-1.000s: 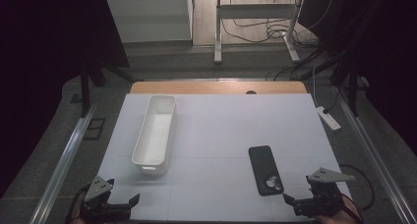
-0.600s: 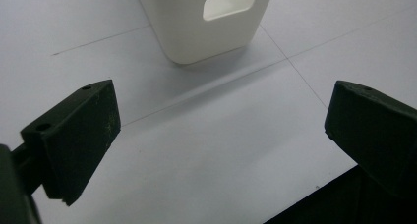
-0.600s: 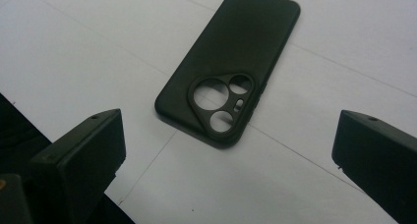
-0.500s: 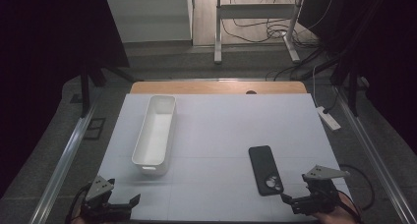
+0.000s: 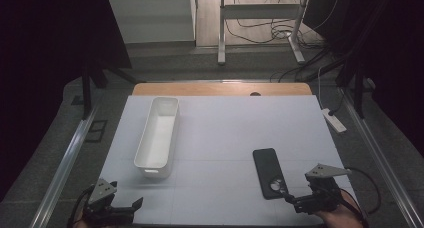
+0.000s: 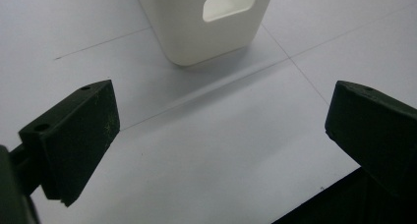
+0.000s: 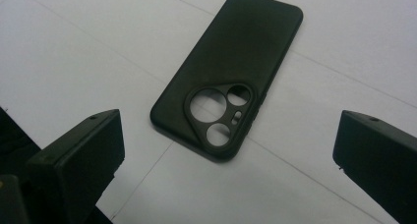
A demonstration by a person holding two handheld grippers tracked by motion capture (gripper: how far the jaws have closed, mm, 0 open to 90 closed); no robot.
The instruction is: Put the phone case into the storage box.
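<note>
High view: we see a white table [image 5: 225, 128] with a long white bin [image 5: 157, 138] lying left of centre, its length running away from us, and a black phone case [image 5: 270, 173] lying flat to the right, nearer our edge. The two are well apart.

Our right gripper [image 5: 292, 200] sits at the near right edge of the table, just beside the near end of the phone case, with a grey three-cornered plate on top. In the right gripper view its jaws stand wide apart and hold nothing; the phone case [image 7: 228, 71] lies between and beyond them, back side up, with its camera cutouts at the end closest to the jaws. We cannot tell whether a jaw tip touches the case.

Our left gripper [image 5: 132, 208] rests at the near left corner, short of the bin. In the left gripper view its jaws are also spread wide and empty over bare table, and the near end of the bin [image 6: 206, 22], with its handle slot, stands ahead of them, apart from both jaws.
</note>
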